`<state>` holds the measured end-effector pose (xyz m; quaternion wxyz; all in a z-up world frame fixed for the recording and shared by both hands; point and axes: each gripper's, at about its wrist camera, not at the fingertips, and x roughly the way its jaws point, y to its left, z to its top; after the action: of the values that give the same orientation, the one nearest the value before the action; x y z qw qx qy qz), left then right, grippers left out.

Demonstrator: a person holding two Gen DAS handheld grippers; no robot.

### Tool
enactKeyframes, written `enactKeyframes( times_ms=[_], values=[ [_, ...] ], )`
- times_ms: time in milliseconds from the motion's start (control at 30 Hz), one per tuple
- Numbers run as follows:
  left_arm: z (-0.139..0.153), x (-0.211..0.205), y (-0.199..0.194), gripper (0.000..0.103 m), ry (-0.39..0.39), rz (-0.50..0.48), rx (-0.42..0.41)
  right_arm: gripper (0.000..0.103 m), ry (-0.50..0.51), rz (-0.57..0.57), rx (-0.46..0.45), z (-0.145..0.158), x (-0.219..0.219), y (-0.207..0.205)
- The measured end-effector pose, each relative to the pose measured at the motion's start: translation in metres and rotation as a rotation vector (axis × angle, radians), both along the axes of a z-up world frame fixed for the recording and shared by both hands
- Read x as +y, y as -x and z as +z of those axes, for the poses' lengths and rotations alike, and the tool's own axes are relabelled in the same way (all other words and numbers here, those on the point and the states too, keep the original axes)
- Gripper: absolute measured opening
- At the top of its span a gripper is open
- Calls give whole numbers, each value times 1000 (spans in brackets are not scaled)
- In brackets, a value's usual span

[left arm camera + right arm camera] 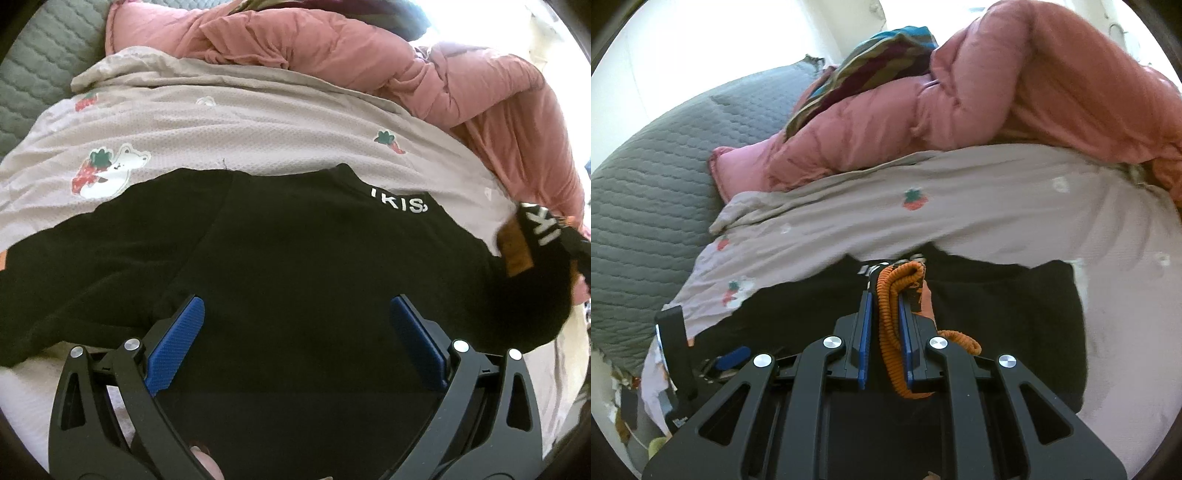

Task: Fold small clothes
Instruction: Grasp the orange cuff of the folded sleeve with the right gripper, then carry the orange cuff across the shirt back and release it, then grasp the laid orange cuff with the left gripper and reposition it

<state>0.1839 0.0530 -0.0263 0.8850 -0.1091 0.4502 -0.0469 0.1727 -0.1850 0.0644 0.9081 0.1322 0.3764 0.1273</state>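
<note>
Both pads of right claw (886, 295) pinch black garment's (295, 266) orange cuff (890, 314).

"IKIS" on black garment (295, 258) collar (white letters)

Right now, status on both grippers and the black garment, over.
Left gripper open above black garment. Right gripper shut on the garment's orange cord and edge. Pink quilt bunched behind, not in the way.

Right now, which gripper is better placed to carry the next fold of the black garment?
Right. The right gripper is shut on the garment's orange cord, while the left gripper hangs open above the black garment.
</note>
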Motion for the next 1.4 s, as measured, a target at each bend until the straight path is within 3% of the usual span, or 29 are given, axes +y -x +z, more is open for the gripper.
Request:
enactKeyframes(
  times_ms=[300,533,800,1000,1067,1133,1167,1200,1267,1400],
  values=[
    [-2,11,-1,94,85,-15,1,16,-35,69,17,-12,33,-8],
    [-5,14,-2,94,151,-31,8,16,-15,71,-6,-10,33,-3],
    [-8,25,-1,93,381,-44,17,25,7,-18,16,-23,1,4],
    [-18,17,-5,93,397,-66,59,28,0,-78,35,-33,-23,10],
    [-22,13,-6,92,362,-56,74,28,13,-96,28,-32,-31,15],
    [-23,10,-7,85,328,-49,73,28,26,-110,20,-31,-36,17],
    [-25,9,-7,68,324,-46,68,28,34,-119,17,-31,-40,19],
    [-25,6,-8,44,316,-47,61,28,39,-127,16,-31,-43,19],
    [-27,3,-10,18,299,-59,54,28,51,-149,14,-32,-50,21],
    [-13,7,-3,11,309,-76,-25,28,75,-185,23,-37,-62,24]
  ],
)
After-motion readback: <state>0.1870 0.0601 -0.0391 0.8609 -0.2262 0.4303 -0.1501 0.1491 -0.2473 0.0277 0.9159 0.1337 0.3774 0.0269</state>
